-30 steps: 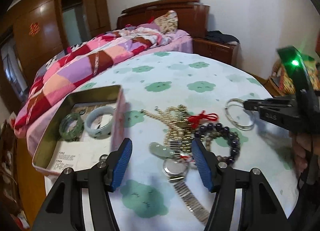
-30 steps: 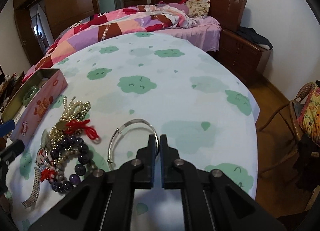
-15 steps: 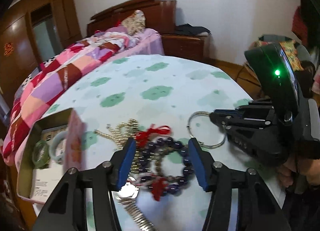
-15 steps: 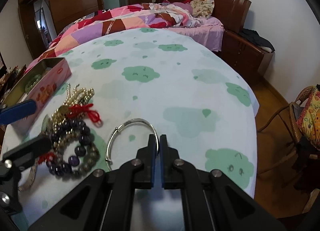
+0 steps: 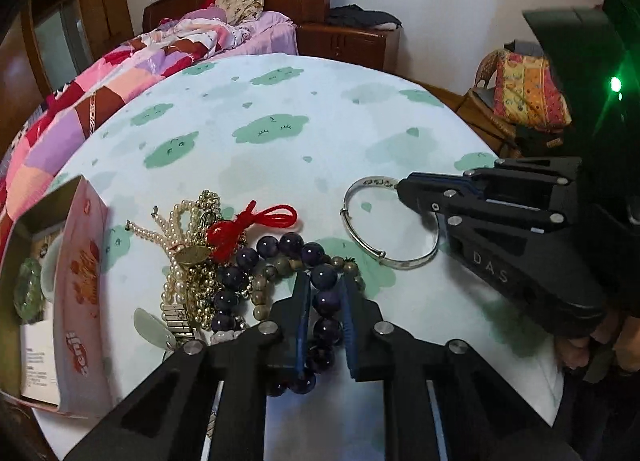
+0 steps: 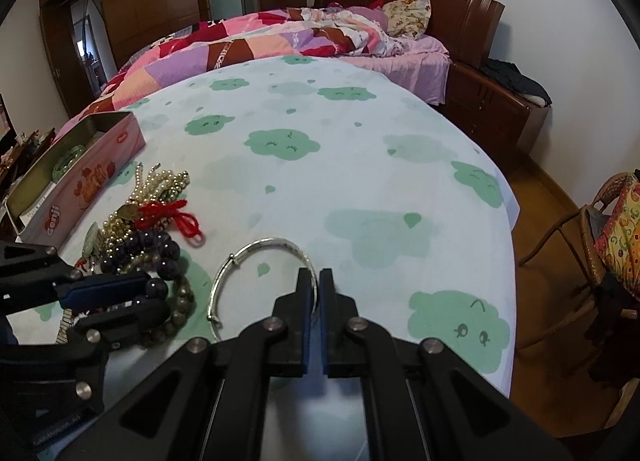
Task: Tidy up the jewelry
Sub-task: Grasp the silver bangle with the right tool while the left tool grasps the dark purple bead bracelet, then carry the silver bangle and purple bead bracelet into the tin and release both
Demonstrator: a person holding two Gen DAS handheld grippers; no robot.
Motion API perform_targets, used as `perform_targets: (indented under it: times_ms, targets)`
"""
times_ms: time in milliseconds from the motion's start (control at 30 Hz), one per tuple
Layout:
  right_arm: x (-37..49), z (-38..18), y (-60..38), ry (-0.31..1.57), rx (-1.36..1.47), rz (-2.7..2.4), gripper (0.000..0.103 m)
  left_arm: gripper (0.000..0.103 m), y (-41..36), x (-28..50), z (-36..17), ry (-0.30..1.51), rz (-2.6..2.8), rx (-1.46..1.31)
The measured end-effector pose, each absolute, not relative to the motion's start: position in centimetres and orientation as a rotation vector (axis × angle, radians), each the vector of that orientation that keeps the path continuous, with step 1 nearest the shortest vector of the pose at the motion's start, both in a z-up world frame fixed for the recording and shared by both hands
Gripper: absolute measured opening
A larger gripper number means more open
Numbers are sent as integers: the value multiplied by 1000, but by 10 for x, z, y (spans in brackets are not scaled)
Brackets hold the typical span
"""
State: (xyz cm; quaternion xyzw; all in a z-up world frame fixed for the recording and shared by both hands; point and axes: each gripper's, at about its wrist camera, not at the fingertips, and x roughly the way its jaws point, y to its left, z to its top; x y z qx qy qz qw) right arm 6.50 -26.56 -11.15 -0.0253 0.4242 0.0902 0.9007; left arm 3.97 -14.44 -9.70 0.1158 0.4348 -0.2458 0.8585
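A heap of jewelry lies on the cloud-print tablecloth [image 5: 280, 109]: pearl strands [image 5: 176, 229], a red cord [image 5: 256, 221], a pale jade pendant [image 5: 148, 325], a brown bead bracelet [image 5: 264, 285] and a purple bead bracelet [image 5: 280, 243] [image 6: 160, 245]. My left gripper [image 5: 325, 279] [image 6: 148, 295] is closing, its blue pads against the purple beads between them. My right gripper [image 6: 316, 275] [image 5: 402, 187] is shut on the rim of a silver bangle [image 6: 224, 273] [image 5: 384, 257], which rests on the cloth. A pink tin box [image 5: 80, 281] [image 6: 100, 177] at the left holds a green jade bangle [image 5: 28, 293].
A bed with a patchwork quilt [image 6: 280, 33] stands beyond the round table, with a dark wooden nightstand [image 6: 492, 113] beside it. A wicker chair [image 6: 600, 221] with bright fabric sits off the table's right edge. A hand [image 5: 600, 341] grips the right tool.
My left gripper moved right, from over the watch and pendant to the purple bead bracelet, and its jaws narrowed from wide to close around the beads. The right gripper kept its hold on the bangle.
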Motion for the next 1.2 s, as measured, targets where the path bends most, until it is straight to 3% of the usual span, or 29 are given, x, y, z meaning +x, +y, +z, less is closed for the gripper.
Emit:
perform_targets:
  times_ms: [1200]
  targets:
    - [43, -54, -249, 712, -27, 278, 6, 13, -55, 5, 23, 592, -440, -36]
